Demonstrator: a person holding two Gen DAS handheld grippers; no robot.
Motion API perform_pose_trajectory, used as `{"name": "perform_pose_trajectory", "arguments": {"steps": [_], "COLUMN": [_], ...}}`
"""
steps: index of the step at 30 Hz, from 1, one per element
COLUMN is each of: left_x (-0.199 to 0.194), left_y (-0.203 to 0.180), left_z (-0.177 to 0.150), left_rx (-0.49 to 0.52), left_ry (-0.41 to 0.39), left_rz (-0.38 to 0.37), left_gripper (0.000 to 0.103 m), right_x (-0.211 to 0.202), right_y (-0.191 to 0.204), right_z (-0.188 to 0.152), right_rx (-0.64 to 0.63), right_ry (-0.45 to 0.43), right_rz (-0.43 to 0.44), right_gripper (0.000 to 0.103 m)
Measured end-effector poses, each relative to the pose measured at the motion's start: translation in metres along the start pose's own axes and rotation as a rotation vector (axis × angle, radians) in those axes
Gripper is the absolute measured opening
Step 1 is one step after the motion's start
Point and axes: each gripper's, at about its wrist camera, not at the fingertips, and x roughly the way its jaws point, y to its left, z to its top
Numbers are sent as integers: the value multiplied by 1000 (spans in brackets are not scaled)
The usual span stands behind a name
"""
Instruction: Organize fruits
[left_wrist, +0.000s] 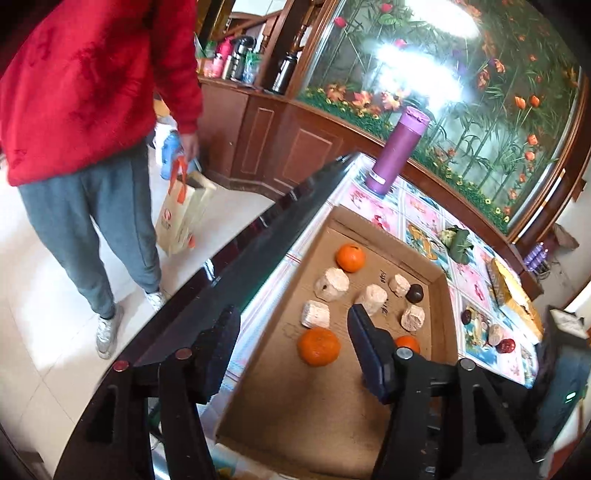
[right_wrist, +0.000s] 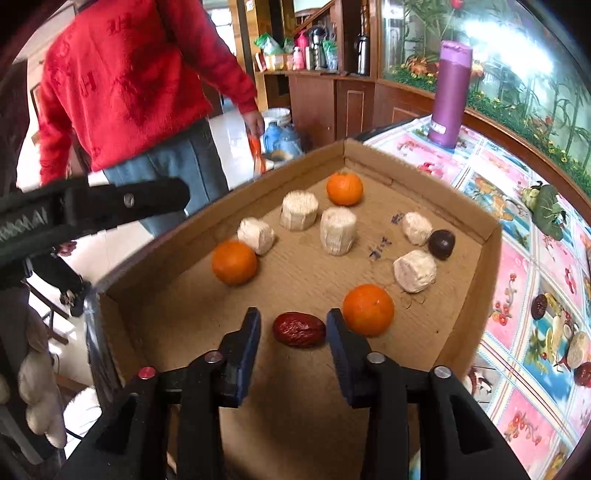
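Black, blue-padded jaws of the right gripper (right_wrist: 293, 328) parted, a gap showing on each side of the wrinkled red date (right_wrist: 299, 329) lying between them on the floor of the cardboard tray (right_wrist: 491, 236); nothing gripped. Just right of that date, a mandarin (right_wrist: 368, 309); farther in, another mandarin (right_wrist: 234, 262), a third by the back wall (right_wrist: 344, 188), five pale fibrous cylinders such as (right_wrist: 338, 230), and a dark round fruit (right_wrist: 441, 244). Left gripper (left_wrist: 291, 347) wide apart and empty, one finger over the tray beside the near mandarin (left_wrist: 318, 346), the other over the dark table edge (left_wrist: 236, 258). Beyond the tray, on the flowered cloth (right_wrist: 513, 280), more red dates (right_wrist: 584, 373) and a pale piece not yet gathered, plus a purple flask (right_wrist: 451, 94); behind, a person in a red sweater (right_wrist: 125, 74). Judged by looks: date light, leathery, slightly yielding, unlikely to bruise but prone to roll or squirt out if pinched at its tapered ends, so best taken across the plump middle. Mandarins heavier, smooth, soft-skinned; best held gently at the widest girth. Pale cylinders probably light and crumbly; better by the flat sides.
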Motion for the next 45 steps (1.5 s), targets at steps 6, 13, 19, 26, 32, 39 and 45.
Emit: {"name": "perform_pose_trajectory", "arguments": {"steps": [6,13,19,26,32,39,45], "left_x": [-14,-17,-16,-23,-29,-43,-30], "left_y": [-21,-49,-72,-92,-90,-74,-77], "left_z": [-4,-12,-23,-29,-26,-17,-25], "left_rx": [70,132,188,273,279,237,233], "left_ry": [-70,-58,-34,-85,-111,-149,-98], "left_rz": [100,50,26,120,153,221,215], "left_gripper": [84,86,86,86,86,86,86], "right_x": [-40,-71,-78,-85,-88,-85,-88], "right_y": [-15,-47,-68,-80,-85,-75,-59], "right_z": [-11,-34,-52,-63,-69,-63,-65], "right_rx": [89,218,300,336,372,355,293], "right_ry": [-102,-160,-152,-162,-166,-191,-207], "right_rz": [-22,-62,-79,-97,-100,-90,-125], "right_gripper": [58,64,64,67,68,68,68]}}
